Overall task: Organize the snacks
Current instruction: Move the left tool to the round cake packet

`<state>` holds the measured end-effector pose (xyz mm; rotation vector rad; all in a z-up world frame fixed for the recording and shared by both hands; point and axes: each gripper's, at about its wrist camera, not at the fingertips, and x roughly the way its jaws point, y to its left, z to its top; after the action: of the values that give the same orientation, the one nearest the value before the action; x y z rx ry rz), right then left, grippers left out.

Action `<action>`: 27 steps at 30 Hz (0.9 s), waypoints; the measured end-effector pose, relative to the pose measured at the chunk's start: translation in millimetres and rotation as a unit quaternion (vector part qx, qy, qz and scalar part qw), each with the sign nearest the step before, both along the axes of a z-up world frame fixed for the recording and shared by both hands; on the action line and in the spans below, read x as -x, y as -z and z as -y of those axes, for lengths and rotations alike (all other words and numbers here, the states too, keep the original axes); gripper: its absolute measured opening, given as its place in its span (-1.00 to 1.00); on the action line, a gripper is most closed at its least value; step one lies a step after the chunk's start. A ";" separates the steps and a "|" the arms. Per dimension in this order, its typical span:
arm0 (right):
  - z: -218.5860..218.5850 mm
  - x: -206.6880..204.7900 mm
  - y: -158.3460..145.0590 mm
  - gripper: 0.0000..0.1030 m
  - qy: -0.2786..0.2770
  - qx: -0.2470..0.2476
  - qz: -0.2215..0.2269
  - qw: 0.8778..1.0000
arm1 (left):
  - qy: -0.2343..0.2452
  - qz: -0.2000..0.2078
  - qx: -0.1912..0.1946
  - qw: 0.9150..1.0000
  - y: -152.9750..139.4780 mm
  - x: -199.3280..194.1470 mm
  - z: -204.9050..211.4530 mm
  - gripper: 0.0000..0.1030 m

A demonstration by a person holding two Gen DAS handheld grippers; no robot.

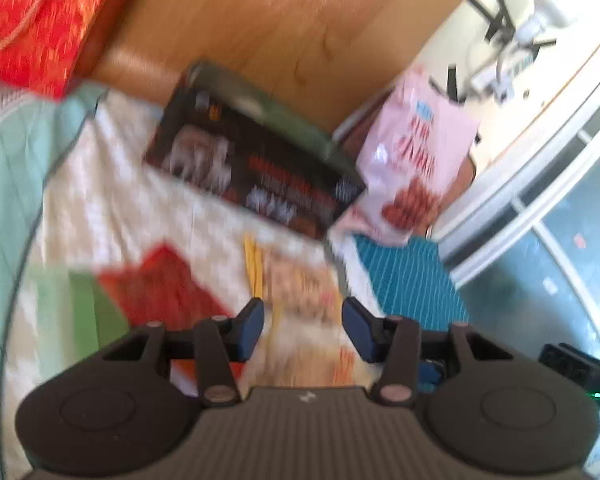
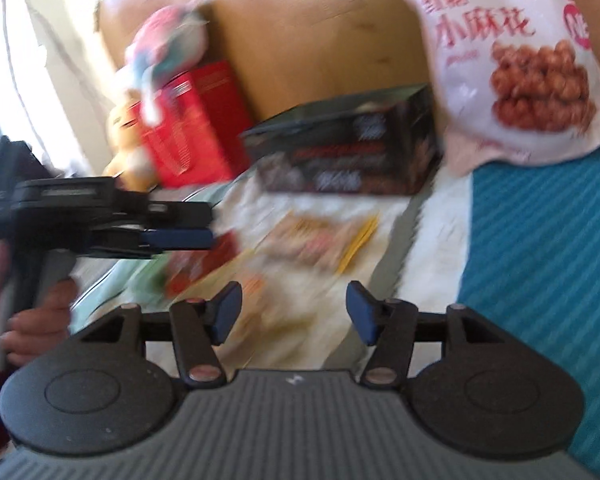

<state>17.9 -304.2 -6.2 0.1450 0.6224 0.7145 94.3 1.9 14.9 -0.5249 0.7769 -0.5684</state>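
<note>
A black snack box [image 1: 256,168] lies against a wooden board; it also shows in the right wrist view [image 2: 348,152]. A pink bag of fried dough twists [image 1: 412,168] leans beside it, large in the right wrist view [image 2: 508,60]. A clear packet with yellow edging [image 1: 300,280] lies on the bedspread just ahead of my open, empty left gripper [image 1: 303,328]. The same packet [image 2: 324,240] lies ahead of my open, empty right gripper [image 2: 294,312]. A red and green packet [image 1: 160,288] lies left of it. The left gripper [image 2: 180,238] shows from the side.
A red gift bag [image 1: 32,20] stands at the left, with a red box [image 2: 196,124] and a plush toy [image 2: 164,48] on it. A wooden headboard [image 1: 300,20] backs the snacks. A teal striped cloth [image 2: 540,260] lies to the right. Both views are motion-blurred.
</note>
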 end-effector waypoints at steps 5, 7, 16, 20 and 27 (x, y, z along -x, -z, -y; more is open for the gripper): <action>-18.6 25.9 4.3 0.38 -0.027 0.025 0.009 0.999 | 0.005 -0.016 -0.024 1.000 11.5 18.5 18.5 -0.17; -25.2 32.5 1.1 0.40 -0.020 0.050 0.030 0.998 | 0.005 -0.018 -0.019 1.000 12.4 31.5 20.8 -0.17; -32.4 63.7 7.1 0.40 -0.090 0.075 0.042 0.992 | -0.011 -0.016 0.015 1.000 20.0 96.1 -3.8 -0.14; -46.3 71.3 11.6 0.40 -0.106 0.094 0.068 0.988 | -0.033 -0.011 0.032 0.999 24.2 110.7 -21.9 -0.14; -55.4 79.4 16.7 0.51 -0.103 0.123 0.101 0.982 | -0.042 0.019 -0.008 0.999 19.6 113.3 -11.9 -0.08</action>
<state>-61.6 -248.8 -22.9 -0.2206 0.5301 0.8333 -19.1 13.8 -4.8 -0.5280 0.7192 -0.4924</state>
